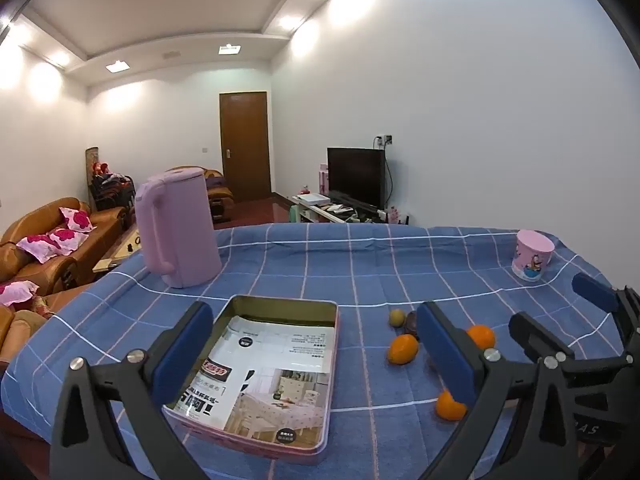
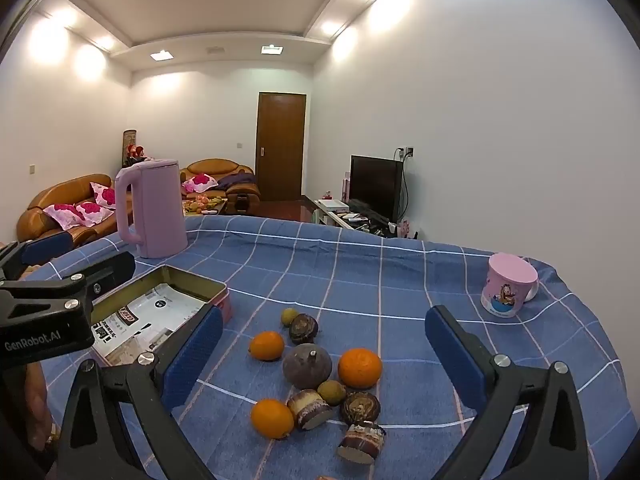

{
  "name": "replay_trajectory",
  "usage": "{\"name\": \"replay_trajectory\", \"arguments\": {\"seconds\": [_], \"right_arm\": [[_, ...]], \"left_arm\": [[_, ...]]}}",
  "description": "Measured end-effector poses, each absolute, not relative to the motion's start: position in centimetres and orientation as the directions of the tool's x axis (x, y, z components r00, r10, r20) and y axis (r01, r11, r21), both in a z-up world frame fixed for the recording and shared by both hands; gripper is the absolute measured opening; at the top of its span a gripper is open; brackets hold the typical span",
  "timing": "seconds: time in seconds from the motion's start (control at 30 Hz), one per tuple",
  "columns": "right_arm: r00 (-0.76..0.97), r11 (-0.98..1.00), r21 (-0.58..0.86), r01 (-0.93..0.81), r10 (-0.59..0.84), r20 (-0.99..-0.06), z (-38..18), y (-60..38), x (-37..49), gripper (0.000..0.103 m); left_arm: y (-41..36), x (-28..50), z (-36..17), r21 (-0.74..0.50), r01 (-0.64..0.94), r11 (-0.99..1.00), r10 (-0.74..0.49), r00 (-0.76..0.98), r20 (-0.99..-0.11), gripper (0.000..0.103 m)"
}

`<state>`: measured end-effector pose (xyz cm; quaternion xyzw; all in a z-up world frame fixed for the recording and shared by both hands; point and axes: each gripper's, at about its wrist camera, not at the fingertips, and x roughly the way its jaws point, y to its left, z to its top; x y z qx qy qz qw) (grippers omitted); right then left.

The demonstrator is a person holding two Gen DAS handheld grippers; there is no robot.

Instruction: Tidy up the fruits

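The left gripper (image 1: pixel 316 348) is hovering with its blue-padded jaws spread wide and gripping nothing, framing the shallow rectangular metal tin with pink sides (image 1: pixel 276 364) that is lying on the blue checked tablecloth (image 1: pixel 360 264); a printed paper sheet (image 1: pixel 272 376) is lining the tin's floor. The right gripper (image 2: pixel 324 352) is likewise standing wide apart and empty above the cluster of loose fruit just right of the tin: three round orange citrus fruits (image 2: pixel 359 367), a large dull purple round fruit (image 2: pixel 307 366), two small yellow-green fruits (image 2: pixel 331 392), and several dark brown banded pieces (image 2: pixel 304 329). All of it is sitting on the cloth, none in the tin. A tall pink plastic kettle (image 1: pixel 178 226) is standing behind the tin, and a pink cartoon-printed mug (image 2: pixel 508 290) is sitting near the right edge.
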<state>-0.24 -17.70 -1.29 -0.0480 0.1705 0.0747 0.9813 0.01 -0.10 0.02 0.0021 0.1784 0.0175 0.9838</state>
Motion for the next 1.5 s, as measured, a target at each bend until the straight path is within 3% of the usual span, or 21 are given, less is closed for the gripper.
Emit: {"name": "replay_trajectory", "arguments": {"seconds": [0.23,0.3,1.5], "right_arm": [[0.93,0.984,-0.065,-0.163,0.132,-0.342,-1.4,-17.8,-0.3,0.102],[0.929,0.984,-0.068,-0.164,0.131,-0.346,-1.6,-17.7,-0.2,0.102],[0.925,0.985,-0.051,-0.167,0.138,-0.354,-1.9,-17.7,-0.2,0.102]], "left_arm": [[-0.3,0.1,0.1,0.031,-0.065,0.997,0.071,0.938,-0.339,0.103],[-0.9,0.0,-0.2,0.017,-0.018,1.0,0.023,0.936,-0.351,0.103],[-0.5,-0.2,-0.5,0.017,-0.018,1.0,0.023,0.934,-0.355,0.103]]}}
